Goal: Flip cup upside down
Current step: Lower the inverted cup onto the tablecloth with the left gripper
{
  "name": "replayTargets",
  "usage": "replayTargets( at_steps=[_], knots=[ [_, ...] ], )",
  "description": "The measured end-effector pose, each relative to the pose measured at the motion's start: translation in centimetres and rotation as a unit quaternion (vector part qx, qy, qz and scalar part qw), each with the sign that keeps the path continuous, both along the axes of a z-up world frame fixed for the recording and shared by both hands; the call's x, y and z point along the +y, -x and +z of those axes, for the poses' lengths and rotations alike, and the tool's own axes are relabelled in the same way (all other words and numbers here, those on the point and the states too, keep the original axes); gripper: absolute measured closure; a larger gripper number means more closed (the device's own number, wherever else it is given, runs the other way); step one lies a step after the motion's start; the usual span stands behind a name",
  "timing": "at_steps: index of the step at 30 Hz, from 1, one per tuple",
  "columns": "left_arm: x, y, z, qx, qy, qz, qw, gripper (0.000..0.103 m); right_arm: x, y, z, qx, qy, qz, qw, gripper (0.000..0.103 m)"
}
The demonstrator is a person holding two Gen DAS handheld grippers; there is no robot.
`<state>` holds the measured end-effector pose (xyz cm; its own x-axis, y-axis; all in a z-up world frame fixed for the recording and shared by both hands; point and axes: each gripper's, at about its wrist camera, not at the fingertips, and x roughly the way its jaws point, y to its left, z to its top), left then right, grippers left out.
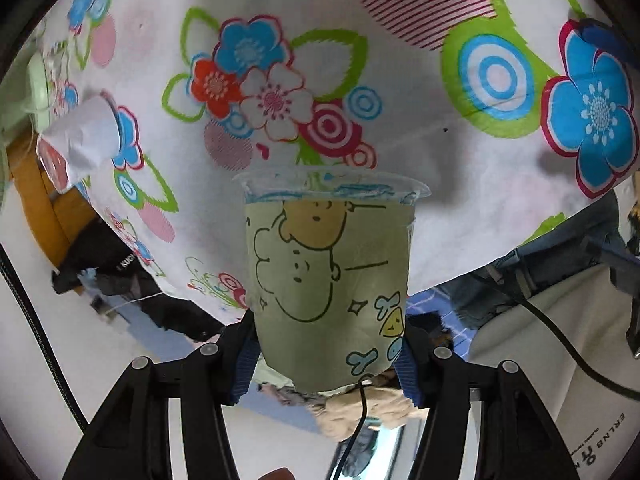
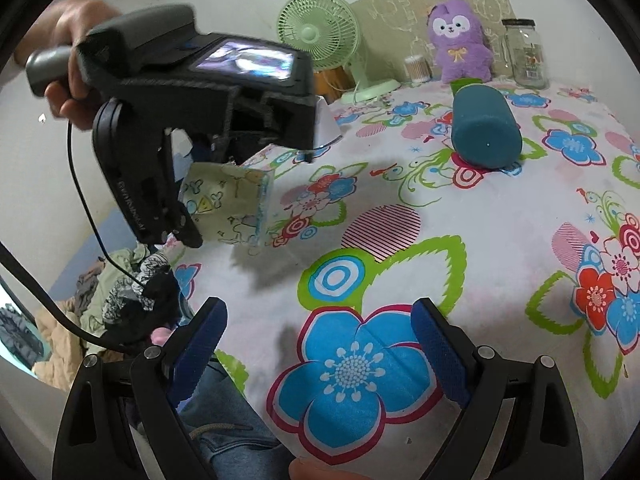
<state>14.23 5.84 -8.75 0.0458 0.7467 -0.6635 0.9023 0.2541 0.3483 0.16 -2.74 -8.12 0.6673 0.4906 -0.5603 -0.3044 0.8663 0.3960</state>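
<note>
- The left claw (image 1: pixel 326 354) grips the cup (image 1: pixel 330 276) near its base, blue pads pressed against both sides.
- The cup, pale green with cartoon drawings, is held in the air above the flowered sheet (image 1: pixel 420 128) of the bed, near its edge, rim pointing away from the camera.
- The right claw (image 2: pixel 320 356) is spread wide with nothing between its pads, low over the sheet.
- From the right wrist view the cup (image 2: pixel 230 206) lies tilted sideways in the left claw (image 2: pixel 188 220).
- Farther back on the bed: a teal cylinder (image 2: pixel 486 128) on its side, a green fan (image 2: pixel 316 32), a purple plush toy (image 2: pixel 458 40) and a glass jar (image 2: pixel 524 54).
- A crumpled white paper cup (image 1: pixel 80 140) lies near the fan, well apart from the held cup.
</note>
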Motion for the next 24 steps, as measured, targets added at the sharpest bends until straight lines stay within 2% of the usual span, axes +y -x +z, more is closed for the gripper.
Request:
replayTargets(
  at_steps=[8,17,24],
  knots=[
    [-2.4,0.2,-1.2,-0.006,-0.019,-0.018,0.9997,0.042,0.2,0.6,0.3,-0.024,0.023,-0.006,0.999,0.009],
    [-4.0,1.2,-3.9,-0.008,-0.111,-0.056,0.9922,0.042,0.4,1.5,0.6,-0.048,0.04,-0.015,0.998,0.009],
    [-6.3,1.4,-4.3,-0.017,-0.111,-0.07,0.9912,0.041,-0.5,1.6,0.6,-0.049,0.034,-0.027,0.998,0.009]
  ],
)
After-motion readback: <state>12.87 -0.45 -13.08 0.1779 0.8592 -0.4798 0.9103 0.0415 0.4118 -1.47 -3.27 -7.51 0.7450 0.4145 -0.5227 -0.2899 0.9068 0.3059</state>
